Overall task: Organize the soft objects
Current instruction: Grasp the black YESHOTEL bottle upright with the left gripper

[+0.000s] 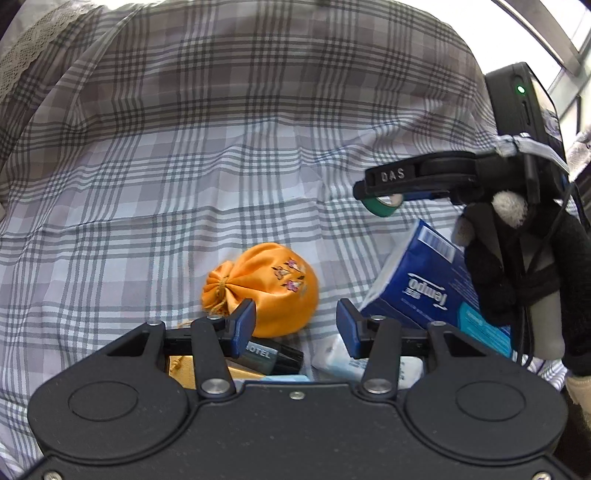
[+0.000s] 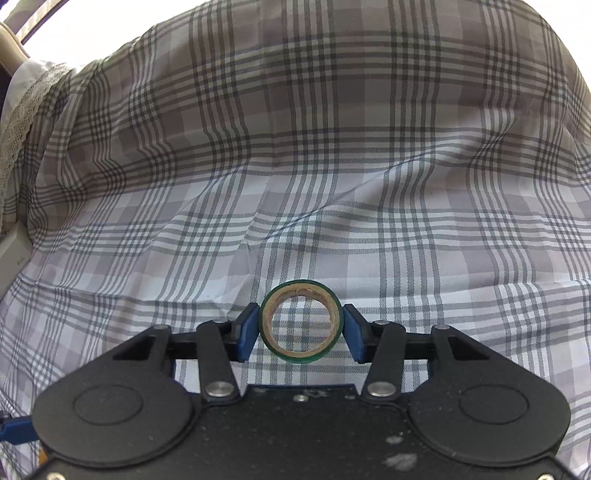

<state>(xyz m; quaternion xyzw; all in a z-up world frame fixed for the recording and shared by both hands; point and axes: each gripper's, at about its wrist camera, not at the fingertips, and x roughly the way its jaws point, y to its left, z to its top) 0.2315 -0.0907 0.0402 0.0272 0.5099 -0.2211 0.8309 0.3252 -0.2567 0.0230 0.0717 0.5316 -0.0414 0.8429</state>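
In the left wrist view my left gripper (image 1: pixel 295 328) is open and empty, just above an orange drawstring pouch (image 1: pixel 264 288) lying on the plaid cloth (image 1: pixel 184 166). A blue Tempo tissue pack (image 1: pixel 432 284) leans at the right. My right gripper shows there from the side (image 1: pixel 384 197), held by a black-gloved hand. In the right wrist view my right gripper (image 2: pixel 301 326) is shut on a green tape roll (image 2: pixel 301 322), held above the plaid cloth (image 2: pixel 295 166). The roll also shows in the left wrist view (image 1: pixel 382 205).
Under my left gripper lie a dark tube marked HOTEL (image 1: pixel 273 356), a white soft pack (image 1: pixel 340 360) and a yellow-brown flat item (image 1: pixel 184 369). Lace-edged fabric (image 2: pixel 22 110) lies at the far left. A window frame (image 1: pixel 546 33) is at top right.
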